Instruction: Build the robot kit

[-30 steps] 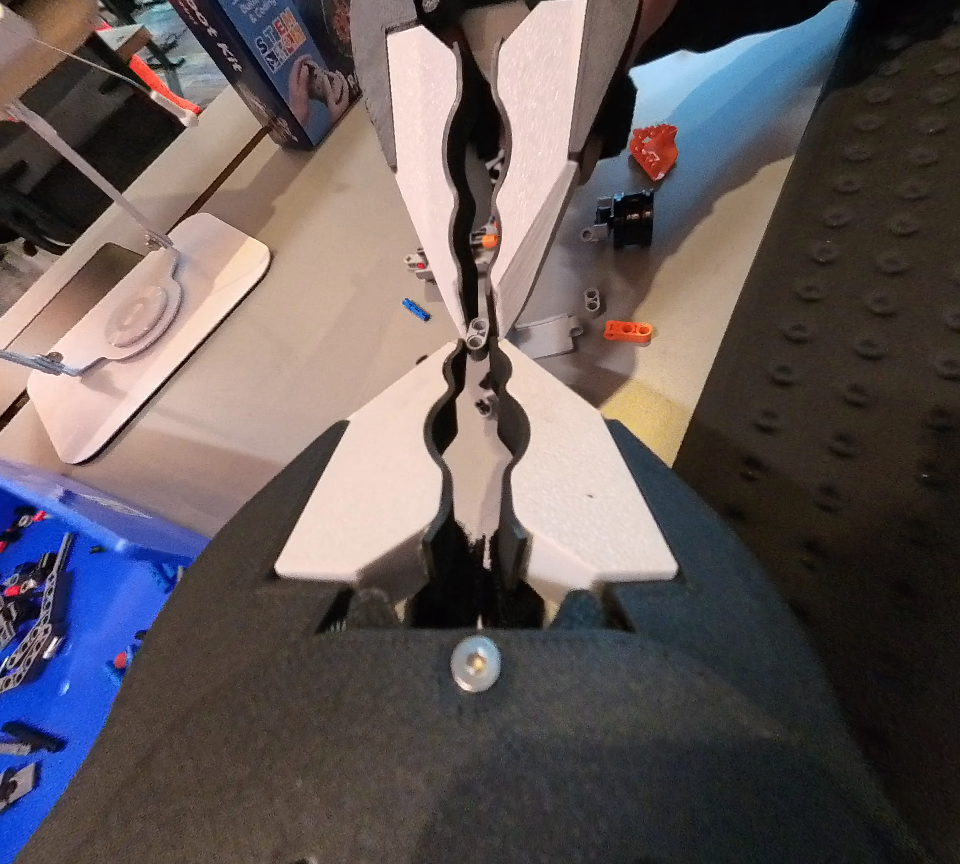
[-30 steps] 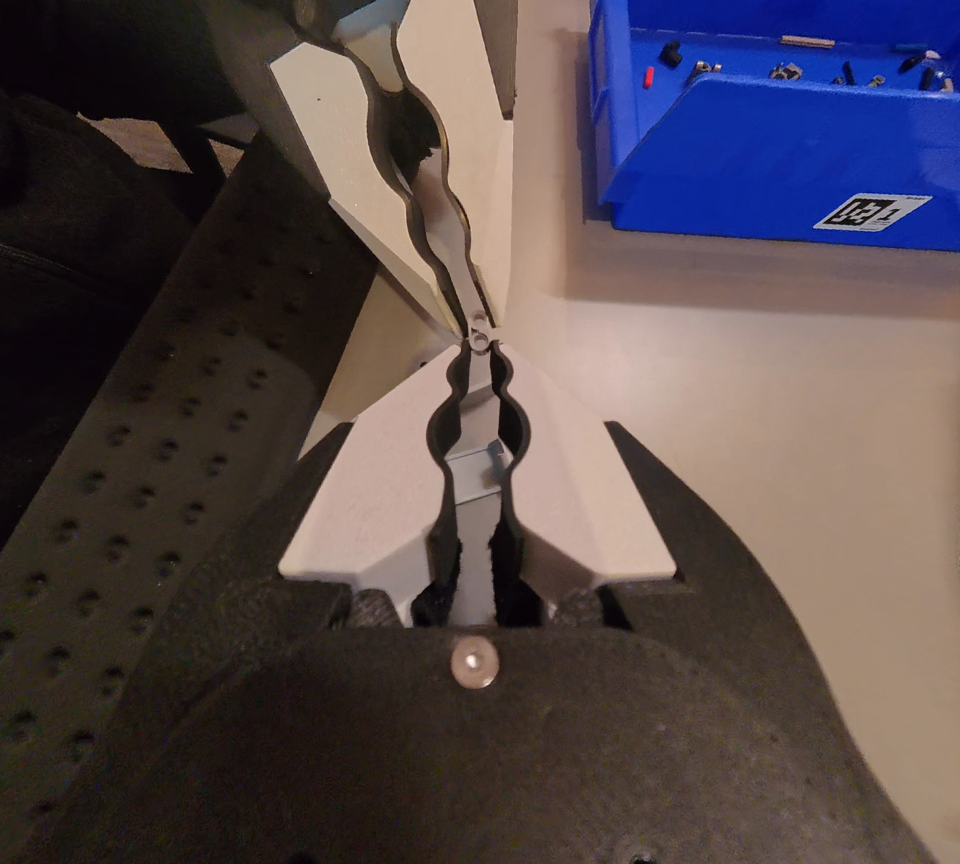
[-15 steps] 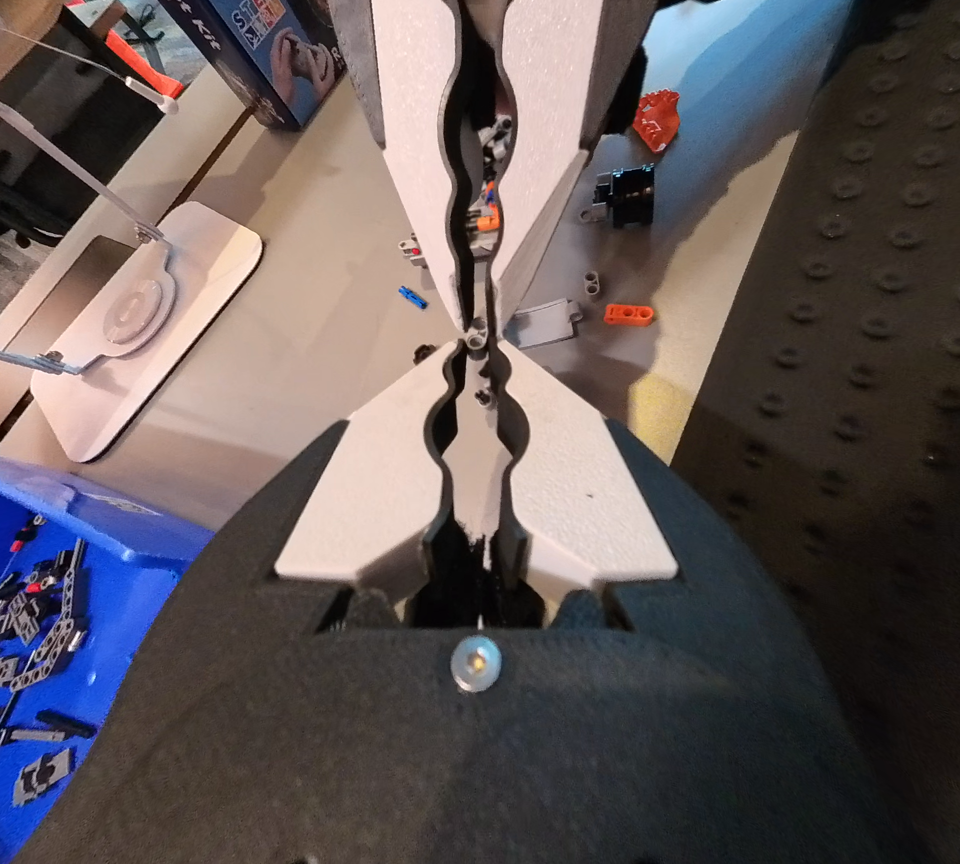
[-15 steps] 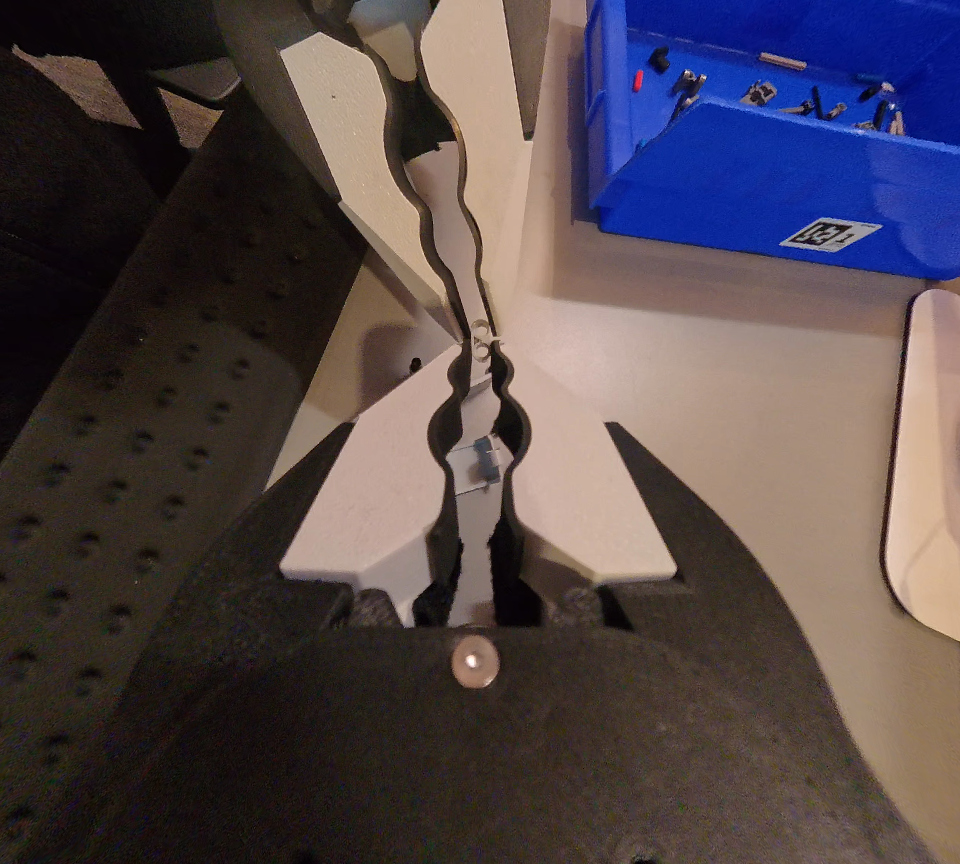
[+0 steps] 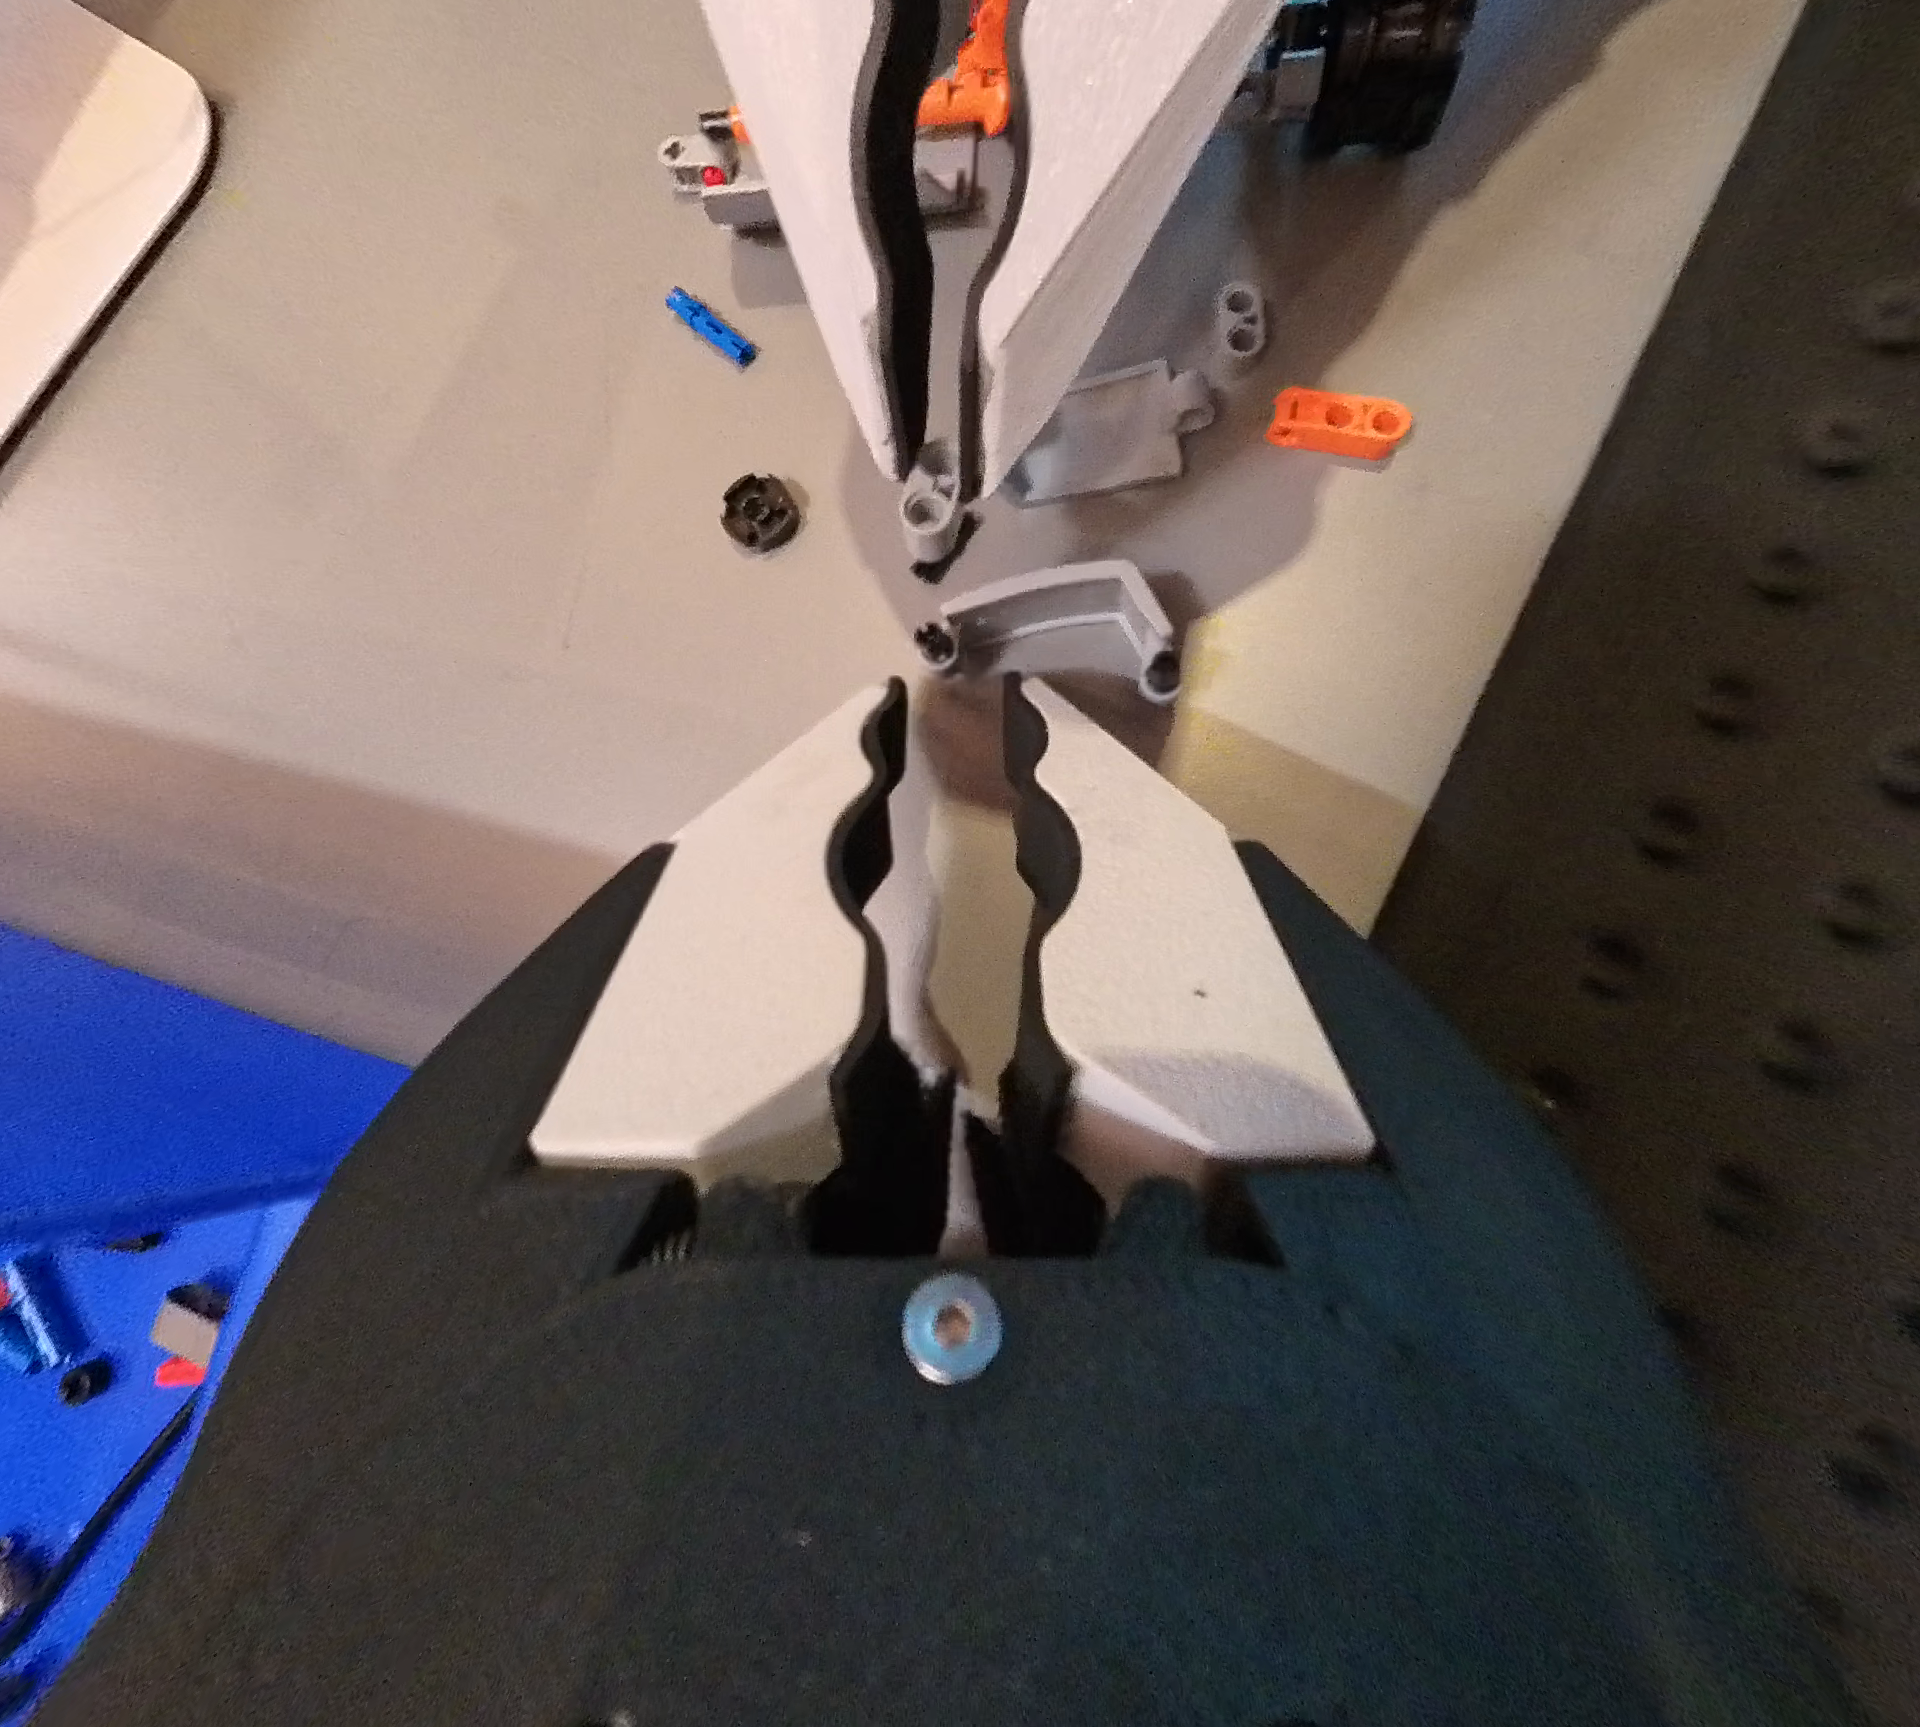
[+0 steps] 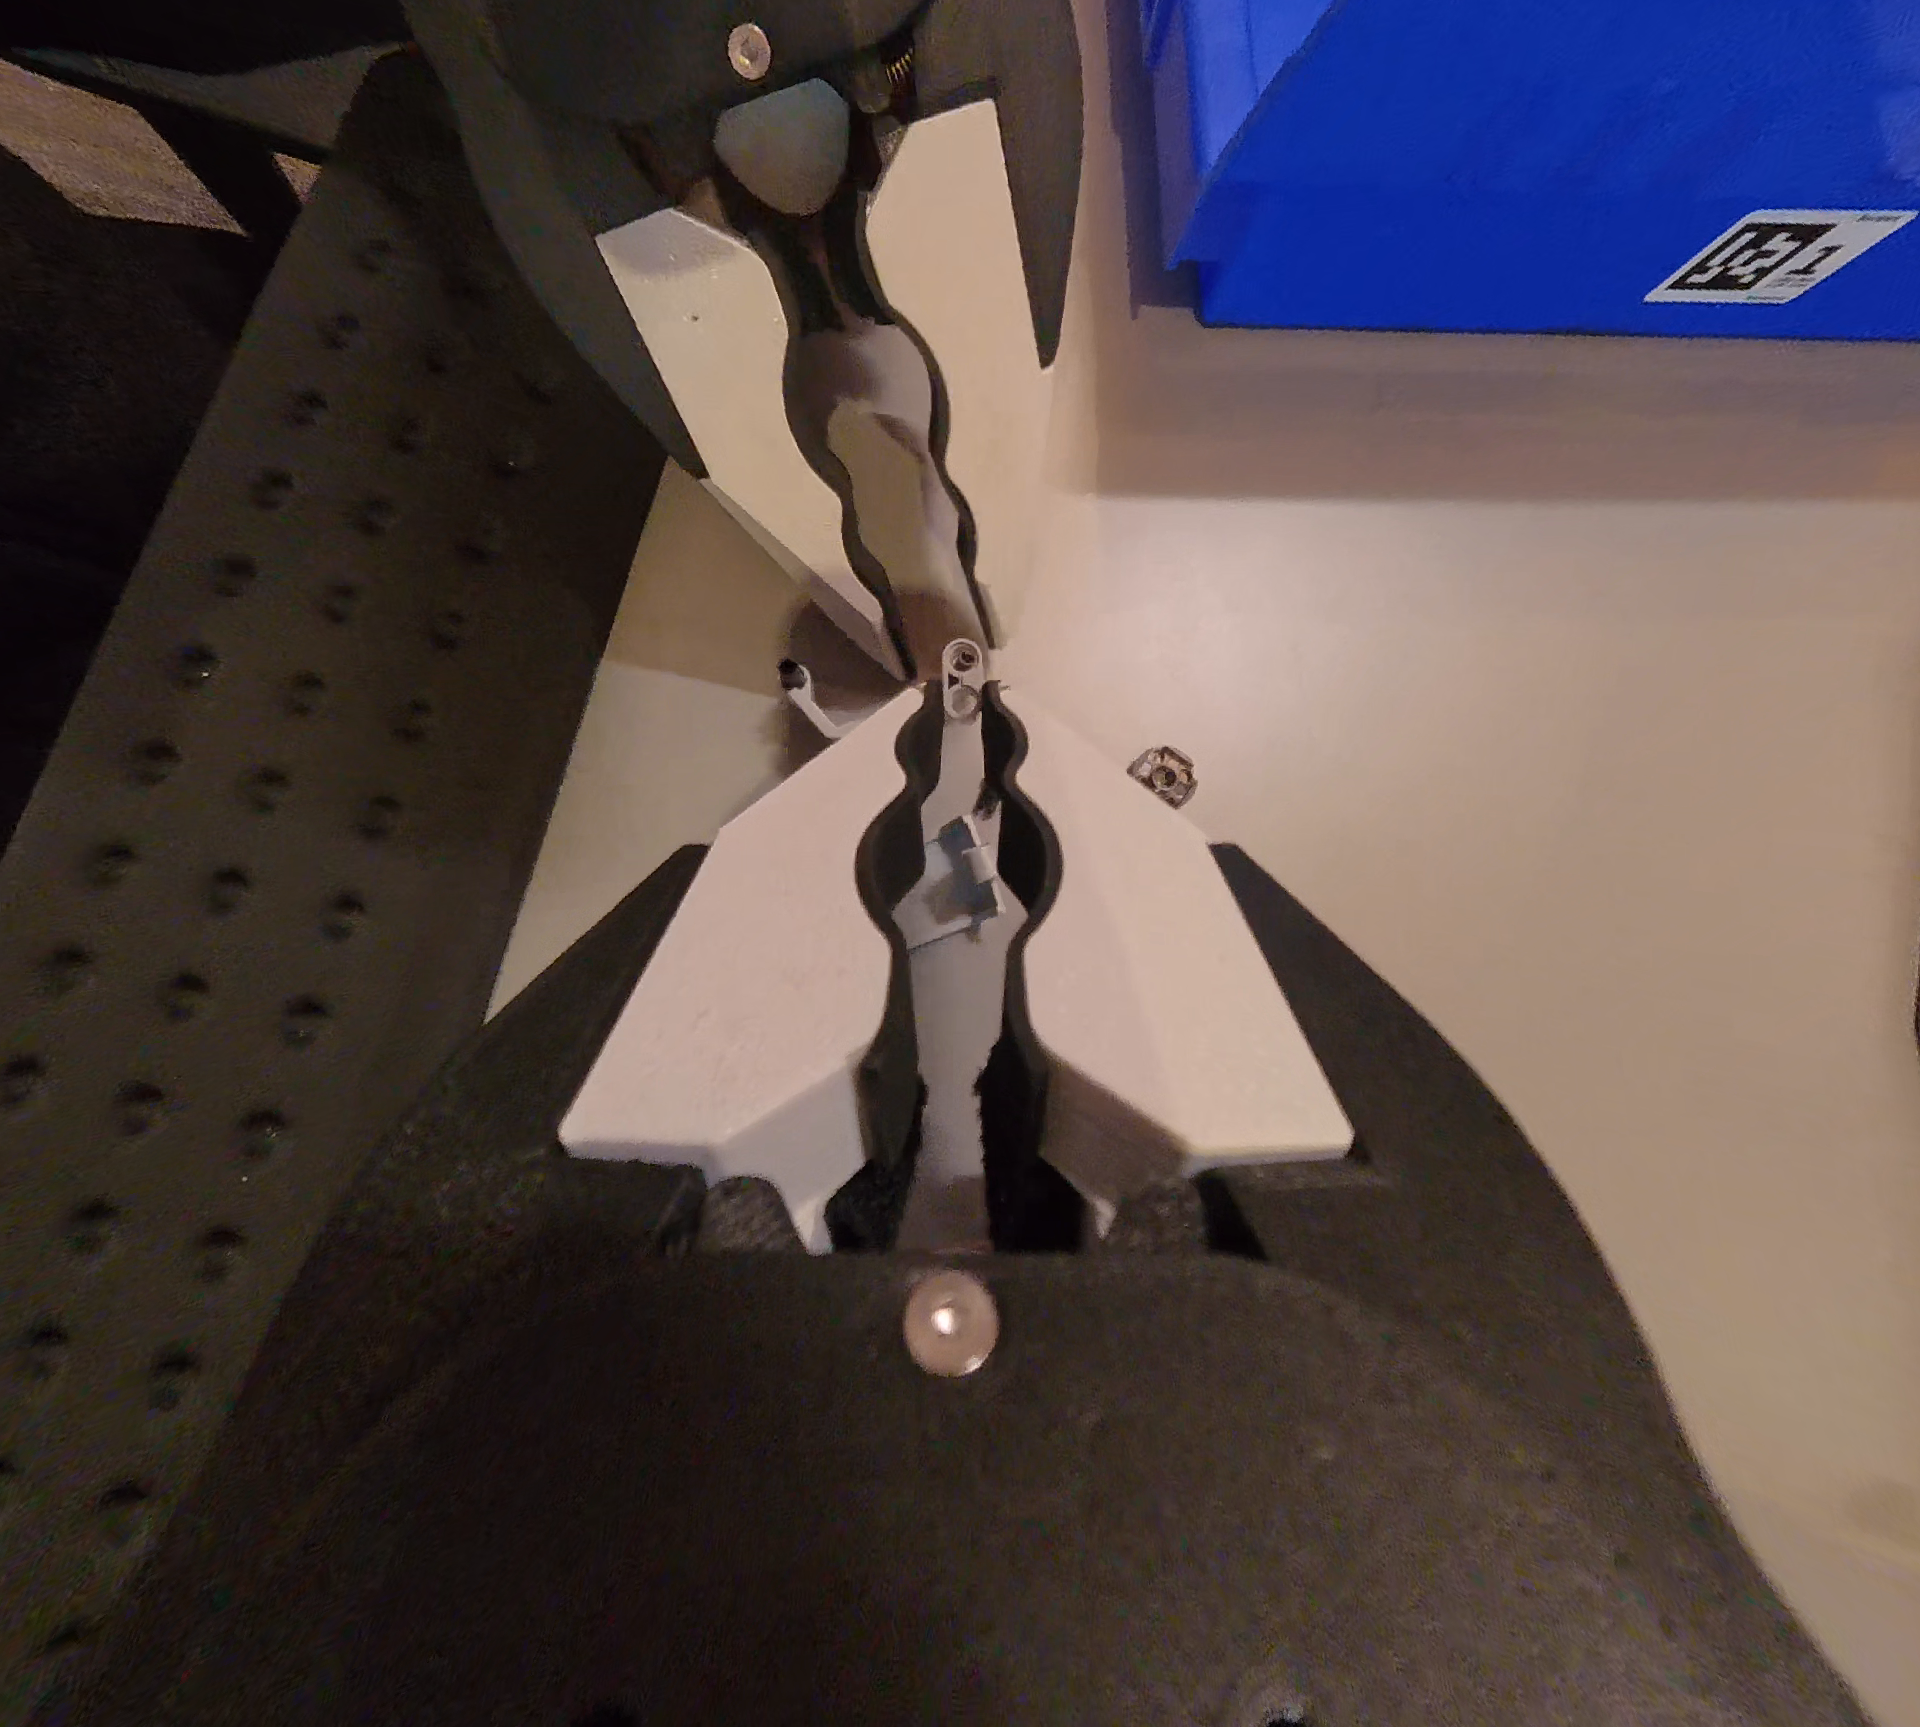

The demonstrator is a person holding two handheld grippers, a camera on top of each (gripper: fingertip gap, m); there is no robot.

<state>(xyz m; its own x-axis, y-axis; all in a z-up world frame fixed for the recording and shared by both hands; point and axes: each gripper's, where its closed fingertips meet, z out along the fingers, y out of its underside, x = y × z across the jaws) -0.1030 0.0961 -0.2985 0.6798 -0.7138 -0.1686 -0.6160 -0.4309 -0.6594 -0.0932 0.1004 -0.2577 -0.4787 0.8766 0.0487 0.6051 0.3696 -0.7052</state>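
My right gripper (image 6: 961, 703) is shut on a small grey two-hole connector (image 6: 961, 675) that sticks out past its tips. In the left wrist view the right gripper (image 5: 935, 472) comes down from the top with the connector (image 5: 928, 505) in it. My left gripper (image 5: 954, 690) faces it tip to tip, slightly open and empty; it also shows in the right wrist view (image 6: 940, 638). A grey curved panel (image 5: 1055, 628) with a black pin in one end lies just beyond the left tips. A black round piece (image 5: 764, 514) lies to the left.
On the beige table (image 5: 364, 534) lie a blue pin (image 5: 712, 327), a flat grey panel (image 5: 1112, 430), an orange beam (image 5: 1340, 422) and a black wheel (image 5: 1382, 46). A dark perforated mat (image 5: 1714, 742) borders the table. A blue parts bin (image 6: 1558, 119) stands behind. About 4 cm separates my left fingertips from my right. The black round piece (image 5: 764, 514) is about 5 cm from my left fingertips.
My left gripper has opened a little and drawn back from the connector. The grey curved panel that was between its fingers now lies on the table. The right gripper still holds the connector.
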